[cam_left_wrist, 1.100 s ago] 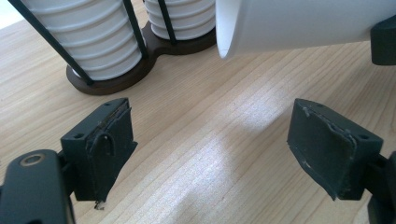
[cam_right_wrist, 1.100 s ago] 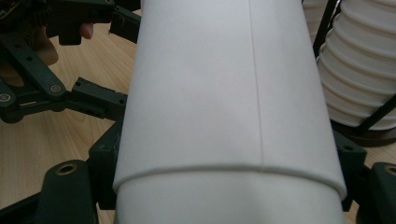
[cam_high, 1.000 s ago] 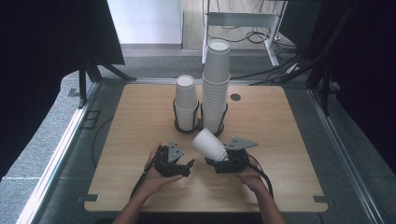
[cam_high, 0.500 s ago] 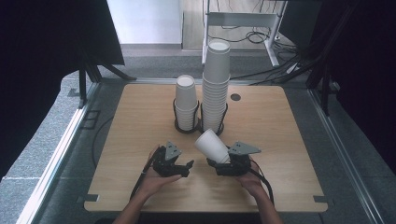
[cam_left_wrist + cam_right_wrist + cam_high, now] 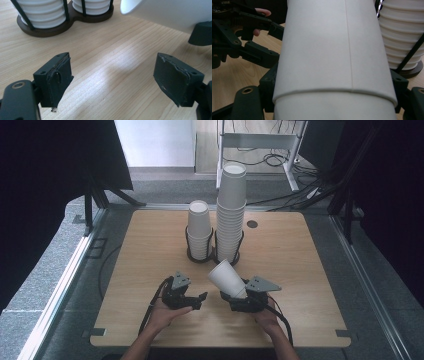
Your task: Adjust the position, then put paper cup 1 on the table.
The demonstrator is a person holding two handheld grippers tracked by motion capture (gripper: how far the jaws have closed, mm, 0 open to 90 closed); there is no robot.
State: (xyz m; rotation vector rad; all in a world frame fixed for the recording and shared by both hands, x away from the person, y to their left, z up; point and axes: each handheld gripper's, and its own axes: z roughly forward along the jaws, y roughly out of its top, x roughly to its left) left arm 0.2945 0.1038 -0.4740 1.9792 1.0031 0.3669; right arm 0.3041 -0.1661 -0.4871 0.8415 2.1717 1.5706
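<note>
The wooden table [image 5: 310,285] stands on grey floor, dark curtains around. At its far middle is the tall cup stack [image 5: 231,210] – everything else sits nearer than it. The right hand-held gripper [image 5: 239,296] pinches nested paper cups [image 5: 227,277], tilted. The left hand-held gripper [image 5: 197,300] is spread, empty – I judge it should next pull one cup off.

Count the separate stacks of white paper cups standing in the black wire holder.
2. A short stack of white paper cups fills the black wire holder's left slot; a tall stack of white paper cups fills its right slot.
</note>
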